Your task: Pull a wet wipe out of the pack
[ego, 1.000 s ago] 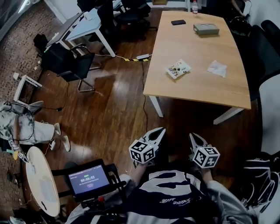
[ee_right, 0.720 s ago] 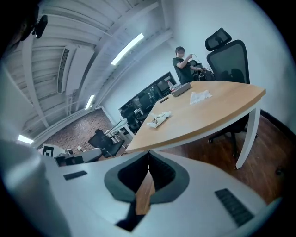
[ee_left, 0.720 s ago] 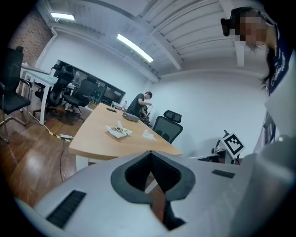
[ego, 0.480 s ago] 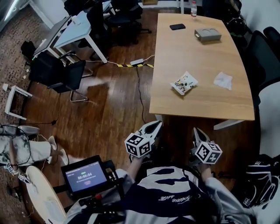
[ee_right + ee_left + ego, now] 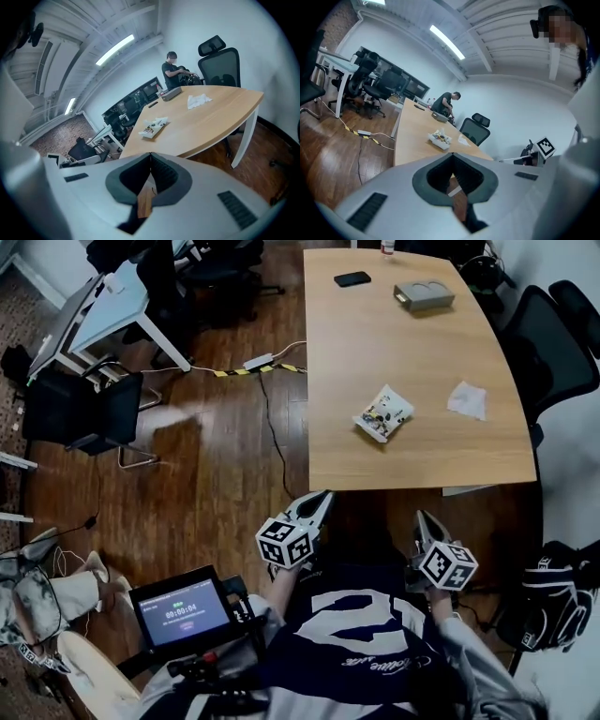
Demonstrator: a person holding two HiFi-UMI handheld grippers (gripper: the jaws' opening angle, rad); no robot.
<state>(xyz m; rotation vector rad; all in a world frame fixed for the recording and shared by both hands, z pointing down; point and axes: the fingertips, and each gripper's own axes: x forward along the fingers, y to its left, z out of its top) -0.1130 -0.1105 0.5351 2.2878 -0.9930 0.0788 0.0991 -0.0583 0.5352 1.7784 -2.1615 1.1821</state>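
Office w/ wood floor [image 5: 206,484], long table [image 5: 422,334]. Both pairs of jaws are pressed together, nothing btwn them: left gripper [image 5: 324,494] & right gripper [image 5: 421,516] sit low, just short of table's near edge. Wet wipe pack [image 5: 382,413] lies mid-table, well ahead; crumpled white sheet [image 5: 466,399] to its right.

Both grippers have come nearer the table [image 5: 422,451]: the left gripper [image 5: 319,499] now shows right at its near edge, the right gripper [image 5: 422,519] just short; the wipe pack [image 5: 382,413] lies closer ahead
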